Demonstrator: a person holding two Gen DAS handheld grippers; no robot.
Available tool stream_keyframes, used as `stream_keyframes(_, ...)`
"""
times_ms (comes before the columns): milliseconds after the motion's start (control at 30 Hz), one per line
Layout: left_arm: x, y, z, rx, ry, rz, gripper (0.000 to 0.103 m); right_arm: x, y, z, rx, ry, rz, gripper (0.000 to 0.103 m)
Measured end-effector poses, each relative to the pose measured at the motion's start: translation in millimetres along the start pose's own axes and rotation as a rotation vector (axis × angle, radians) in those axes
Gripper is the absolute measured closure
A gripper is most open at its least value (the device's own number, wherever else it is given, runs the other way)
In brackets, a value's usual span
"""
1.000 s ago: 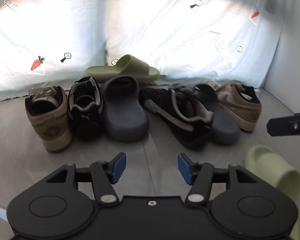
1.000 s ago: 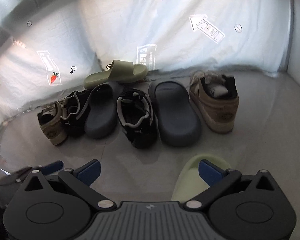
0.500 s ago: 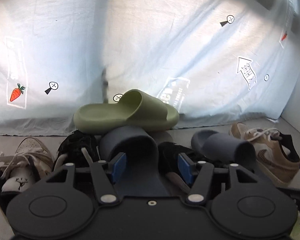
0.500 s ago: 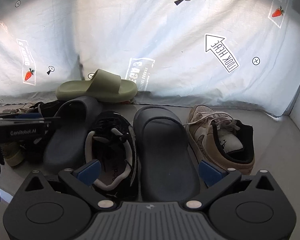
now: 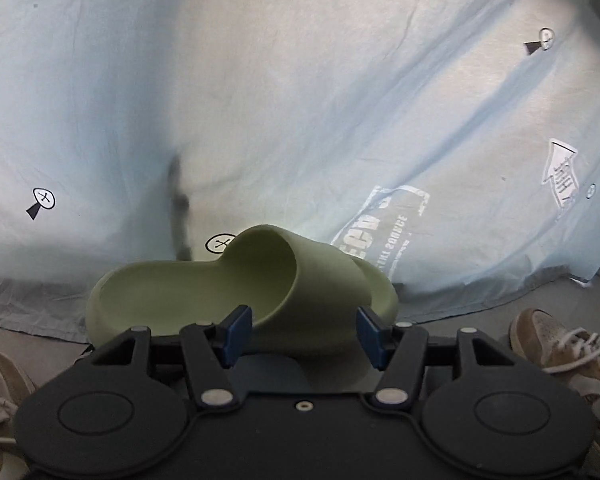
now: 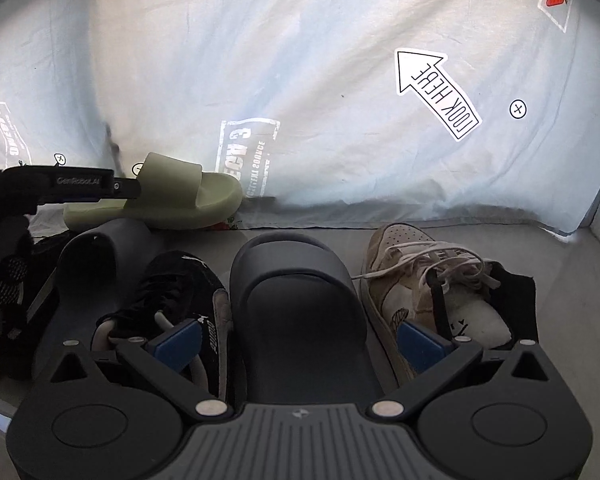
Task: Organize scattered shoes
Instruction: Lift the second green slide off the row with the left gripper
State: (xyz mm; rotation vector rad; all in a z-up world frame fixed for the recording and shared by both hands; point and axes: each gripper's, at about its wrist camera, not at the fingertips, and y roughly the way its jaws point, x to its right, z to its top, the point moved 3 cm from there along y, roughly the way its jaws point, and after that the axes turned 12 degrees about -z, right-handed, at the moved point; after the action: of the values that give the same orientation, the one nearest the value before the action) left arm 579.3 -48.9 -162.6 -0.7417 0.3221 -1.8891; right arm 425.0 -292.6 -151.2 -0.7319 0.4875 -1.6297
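We see the left claw [image 5: 303, 334] spread open around the strap of the green slide sandal [image 5: 260, 292], which lies at the foot of the pale blue printed sheet [image 5: 300, 100], but its pads do not press on it. The right claw [image 6: 298, 342] is spread wide and empty over a dark grey slide [image 6: 300, 304], between a black sneaker [image 6: 172, 300] and a tan sneaker [image 6: 428, 280] on the floor [image 6: 560, 264].
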Motion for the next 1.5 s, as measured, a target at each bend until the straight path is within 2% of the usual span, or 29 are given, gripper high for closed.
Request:
stream_keyframes(100,-4.8,17.6,5.7,-0.007,-0.034,-0.026,0.045,-0.6,5.2,0.6,0.002,-0.001,0.005,0.0)
stream_keyframes(233,0.4,32.7,8.2,0.004,-0.027,-0.042,0.045,1.8,14.5,0.4,-0.015,0.019,-0.014,0.0)
stream_keyframes(333,5.7,39.9,7.1,0.023,-0.002,-0.026,0.054,3.2,18.2,1.6,-0.026,0.04,-0.022,0.0)
stream_keyframes(400,6.0,40.5,7.0,0.039,-0.013,-0.054,0.065,1.7,18.4,1.5,-0.026,0.038,-0.024,0.0)
stream_keyframes(533,9.6,32.1,6.8,0.105,0.006,-0.031,0.076,-0.2,17.7,1.1,-0.026,0.029,-0.025,0.0)
stream_keyframes(733,18.0,9.5,16.2,0.19,-0.009,0.026,0.08,1.1,13.9,1.7,-0.022,0.023,-0.032,0.0)
stream_keyframes(800,22.7,-1.2,20.7,0.216,-0.025,0.058,0.081,2.9,12.3,3.1,-0.017,0.025,-0.037,0.0)
stream_keyframes(900,28.6,-23.0,27.9,0.238,-0.084,0.064,0.083,4.9,7.1,5.0,-0.008,0.03,-0.042,0.0)
stream_keyframes(1133,49.7,-82.7,24.4,0.267,-0.078,0.077,0.082,9.6,-19.7,12.0,0.033,0.027,-0.043,0.0)
stream_keyframes(1300,66.5,-130.0,6.9,0.276,-0.099,0.079,0.082,13.8,-54.0,10.7,0.073,0.03,-0.04,0.0)
stream_keyframes(1500,91.0,-213.6,-34.3,0.279,-0.141,0.076,0.082,23.9,-112.3,-3.8,0.115,0.035,-0.029,0.0)
